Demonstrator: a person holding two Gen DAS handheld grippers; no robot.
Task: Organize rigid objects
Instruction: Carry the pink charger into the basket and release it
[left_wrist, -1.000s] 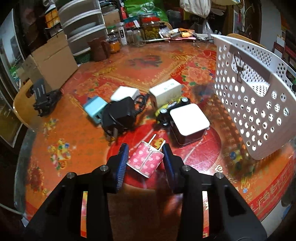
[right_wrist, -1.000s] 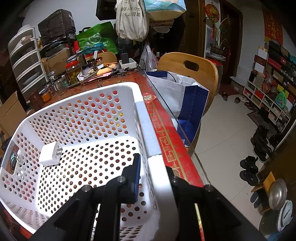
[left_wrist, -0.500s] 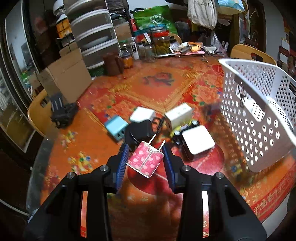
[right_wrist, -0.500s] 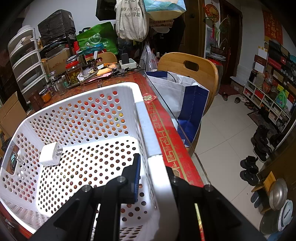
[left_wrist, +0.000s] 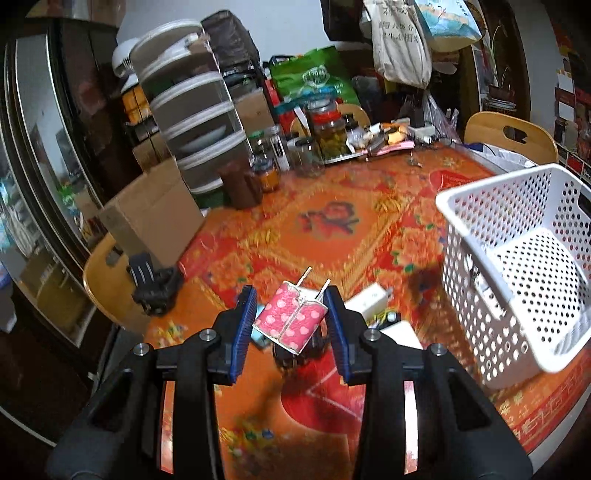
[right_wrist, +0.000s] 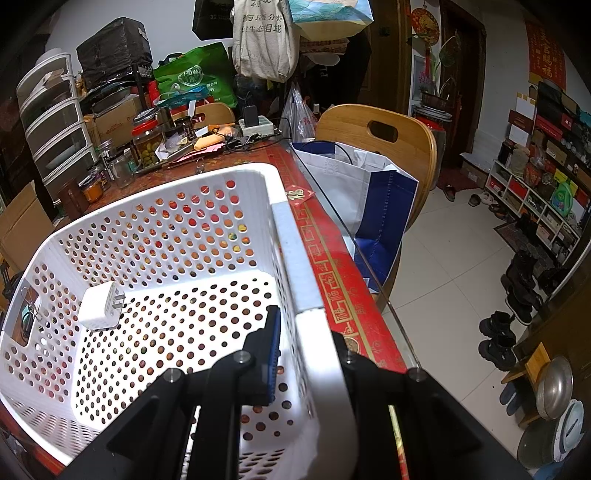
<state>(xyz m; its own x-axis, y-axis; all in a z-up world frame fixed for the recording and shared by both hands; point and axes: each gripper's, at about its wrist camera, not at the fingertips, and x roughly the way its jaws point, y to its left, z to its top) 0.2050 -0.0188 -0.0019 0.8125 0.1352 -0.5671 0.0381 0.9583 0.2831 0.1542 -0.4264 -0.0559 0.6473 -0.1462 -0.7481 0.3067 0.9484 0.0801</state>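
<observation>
Left wrist view looks down along its gripper (left_wrist: 291, 317) from above the table (left_wrist: 332, 229), basket (left_wrist: 517, 258) to its right. Right wrist view sits close over the basket (right_wrist: 288, 236) rim. Both share the basket.

Round table (left_wrist: 332, 229), red-orange floral cloth under glass. Directly on it: white basket (left_wrist: 517, 266) at right edge, tilted; loose chargers (left_wrist: 369, 301) near middle, mostly hidden, blurred; jars (left_wrist: 328, 133) and brown jug (left_wrist: 240, 182) along far edge, with clutter and a power strip (right_wrist: 258, 123); cardboard box (left_wrist: 155, 214) at left edge. Red envelope (right_wrist: 299, 194) flat just beside the basket's far corner.
</observation>
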